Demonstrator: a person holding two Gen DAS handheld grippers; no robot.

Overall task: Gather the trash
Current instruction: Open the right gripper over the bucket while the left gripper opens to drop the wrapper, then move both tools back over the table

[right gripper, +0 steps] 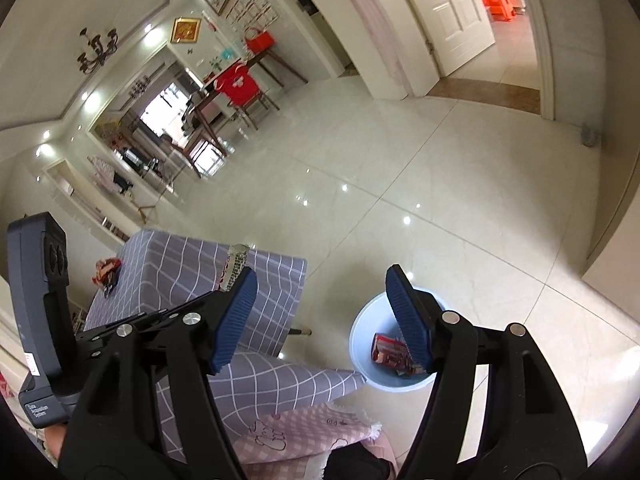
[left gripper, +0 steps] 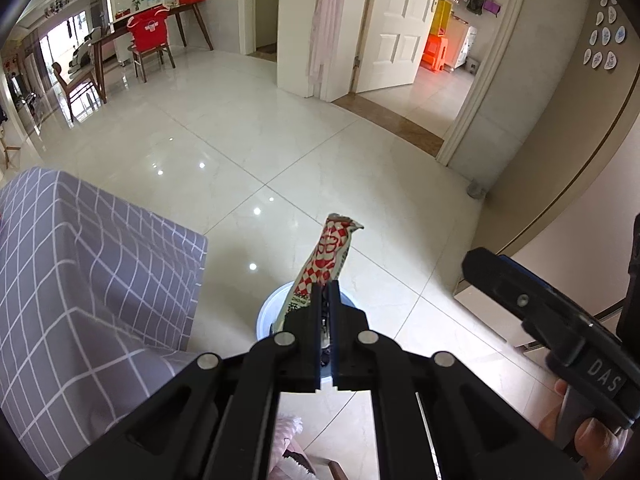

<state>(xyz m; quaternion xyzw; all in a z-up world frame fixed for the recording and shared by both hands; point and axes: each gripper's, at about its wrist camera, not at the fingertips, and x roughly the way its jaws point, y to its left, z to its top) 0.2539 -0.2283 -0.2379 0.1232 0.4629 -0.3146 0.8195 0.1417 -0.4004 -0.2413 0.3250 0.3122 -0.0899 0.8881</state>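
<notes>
My left gripper (left gripper: 325, 286) is shut on a red-and-white checked snack wrapper (left gripper: 326, 256) that sticks up from its tips, right over a pale blue bin (left gripper: 267, 312) on the floor. In the right wrist view the same pale blue bin (right gripper: 362, 346) holds red wrappers (right gripper: 390, 354). My right gripper (right gripper: 320, 284) stands open above the bin's near side, nothing between its blue pads (right gripper: 406, 316). Another crumpled red wrapper (right gripper: 107, 270) lies on the table with the grey checked cloth (right gripper: 180, 272). The left gripper's body (right gripper: 38, 300) shows at the left edge.
The cloth-covered table (left gripper: 80, 280) stands left of the bin. A pink checked cloth (right gripper: 304, 432) lies below it. Glossy tiled floor (left gripper: 280, 140) stretches ahead to an open white door (left gripper: 396, 28), a wooden dining table and a red-covered chair (left gripper: 150, 36). A wall runs along the right.
</notes>
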